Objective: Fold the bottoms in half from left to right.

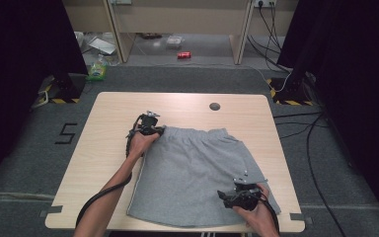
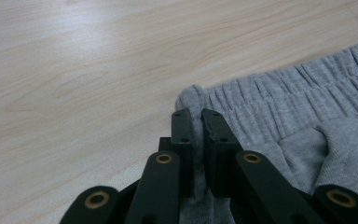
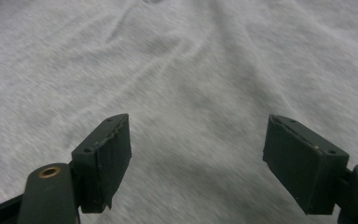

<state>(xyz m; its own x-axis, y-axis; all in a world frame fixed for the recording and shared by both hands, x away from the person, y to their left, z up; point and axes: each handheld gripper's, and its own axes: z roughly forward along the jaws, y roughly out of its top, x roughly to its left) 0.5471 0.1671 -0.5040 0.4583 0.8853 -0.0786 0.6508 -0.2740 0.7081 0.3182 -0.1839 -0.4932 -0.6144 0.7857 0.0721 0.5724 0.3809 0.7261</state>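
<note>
Grey shorts (image 1: 197, 173) lie flat on the tabletop (image 1: 108, 148). Left tongs (image 2: 196, 122) are clamped on the waistband corner, the pinched fold hidden between the pads. Right tongs (image 3: 198, 154) stand apart over the hem-side cloth; contact is blurred, unclear.

Black grippers, brass rivets on jaws, black trailing cables, bare forearms

The high view is looking down on the whole table (image 1: 108, 106), while both gripper views are skimming close over the shorts (image 1: 197, 173) it shares.
</note>
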